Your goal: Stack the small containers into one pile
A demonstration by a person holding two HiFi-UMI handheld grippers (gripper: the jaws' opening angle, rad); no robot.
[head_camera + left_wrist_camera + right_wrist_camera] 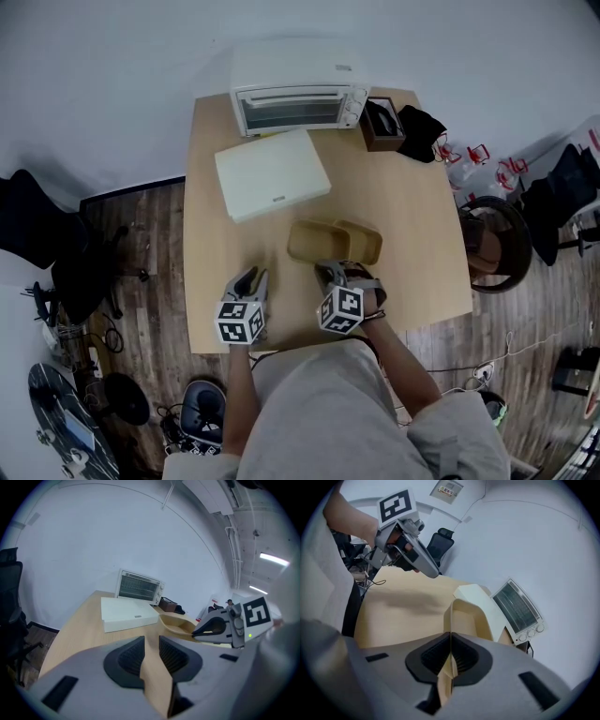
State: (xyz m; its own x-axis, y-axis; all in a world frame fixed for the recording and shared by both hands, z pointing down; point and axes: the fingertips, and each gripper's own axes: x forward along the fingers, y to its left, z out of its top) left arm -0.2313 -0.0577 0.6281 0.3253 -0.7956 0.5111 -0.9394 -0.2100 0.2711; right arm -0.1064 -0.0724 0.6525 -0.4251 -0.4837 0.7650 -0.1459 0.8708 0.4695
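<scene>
Readable text: none. White flat box (272, 173) has a small dark label on its near edge, too small to read. Wall sign (449, 488) far above the R fingers is blurred. Toaster oven (298, 98) shows no legible brand. Marker cubes carry only black/white square patterns.

R gripper (451, 637): fingers closed tight on the thin side wall of a tan container (466, 616), w/ the wall pinched between both pads and the rest of the tub reaching out beyond the tips. In head view the R gripper (333, 272) meets the near edge of two tan containers that touch side by side, the left tub (314, 241) and the right tub (361, 244); can't tell which one is pinched.

L gripper (151, 641): fingers a narrow gap apart, nothing between, only bare table (75, 630) seen through the gap. It hovers off to the left of the tubs, not touching them (251, 277)
</scene>
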